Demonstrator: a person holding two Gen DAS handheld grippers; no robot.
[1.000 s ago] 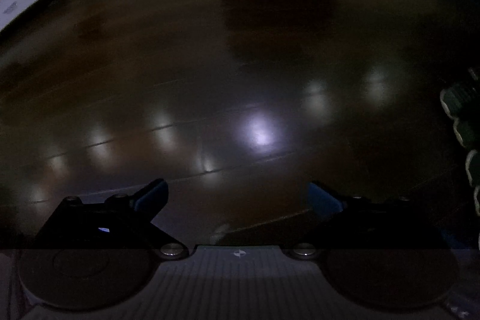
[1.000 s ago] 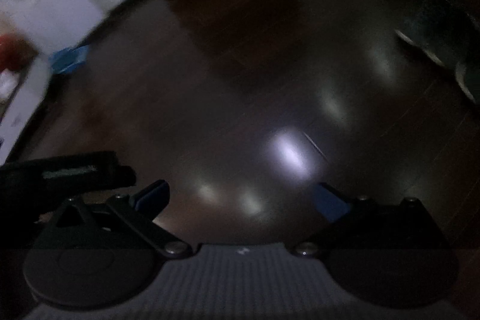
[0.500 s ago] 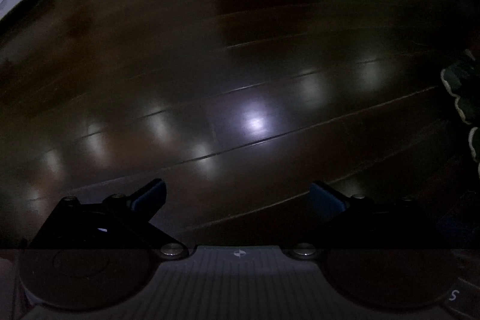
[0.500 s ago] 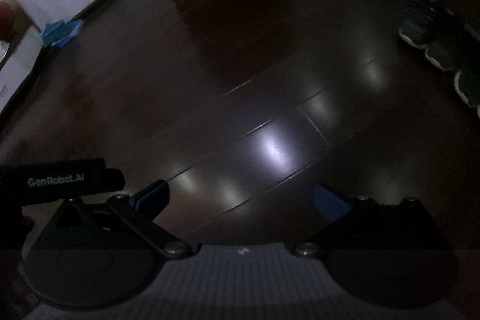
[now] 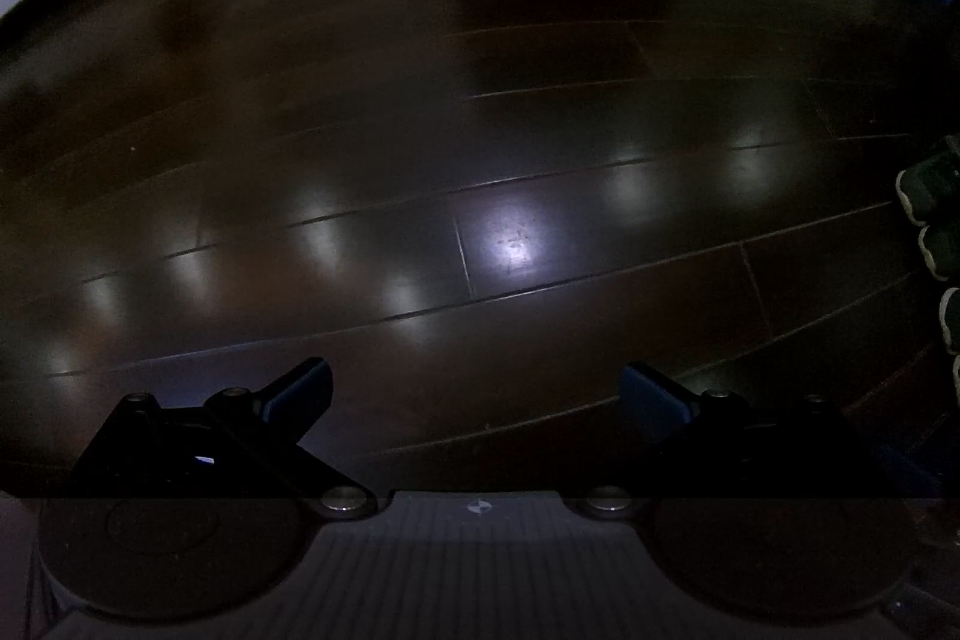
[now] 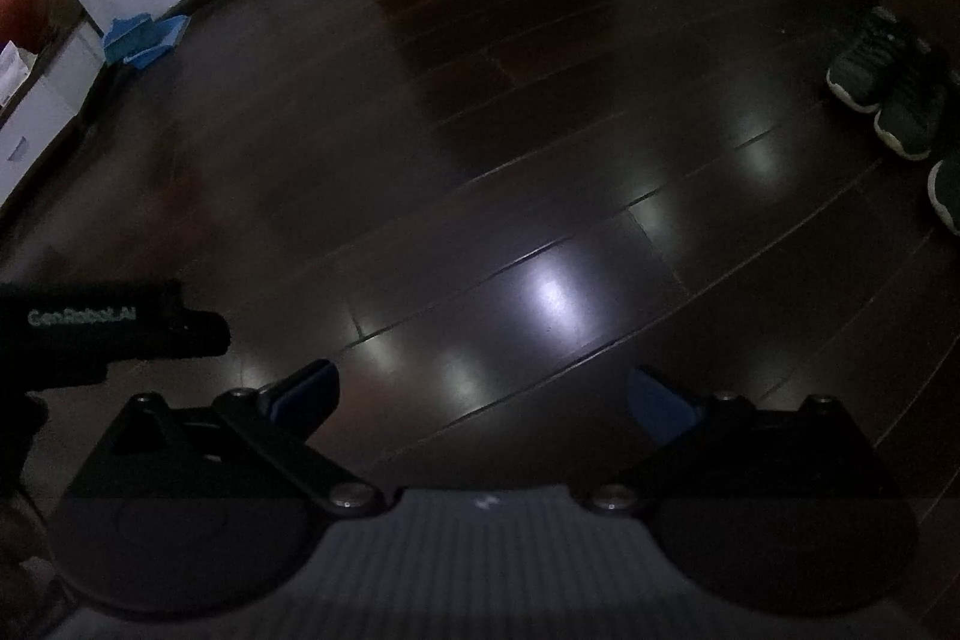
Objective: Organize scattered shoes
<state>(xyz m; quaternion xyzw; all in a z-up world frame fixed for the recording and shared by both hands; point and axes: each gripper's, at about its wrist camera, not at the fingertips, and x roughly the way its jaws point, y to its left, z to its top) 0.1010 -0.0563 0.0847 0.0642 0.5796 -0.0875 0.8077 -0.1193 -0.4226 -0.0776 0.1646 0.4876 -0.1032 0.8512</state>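
Floor (image 5: 420,112): dark glossy wood planks, dim room, ceiling lights bouncing off it.
Left gripper (image 5: 477,394): your fingers are spread wide, nothing in them, hanging over bare floor.
Right gripper (image 6: 483,394): same deal, spread and empty.
Shoes (image 6: 888,94): dark sneakers lined up side by side at the far right edge, well apart from both your grippers.
Boxes (image 6: 144,34): blue ones by the white wall.

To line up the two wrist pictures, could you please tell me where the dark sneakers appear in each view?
Left wrist: the dark sneakers sit at the right edge, halfway down, partly cut off.
Right wrist: the same row lies upper right, on the floor.
Shared landmark: the brightest light reflection on the dark floorboards.
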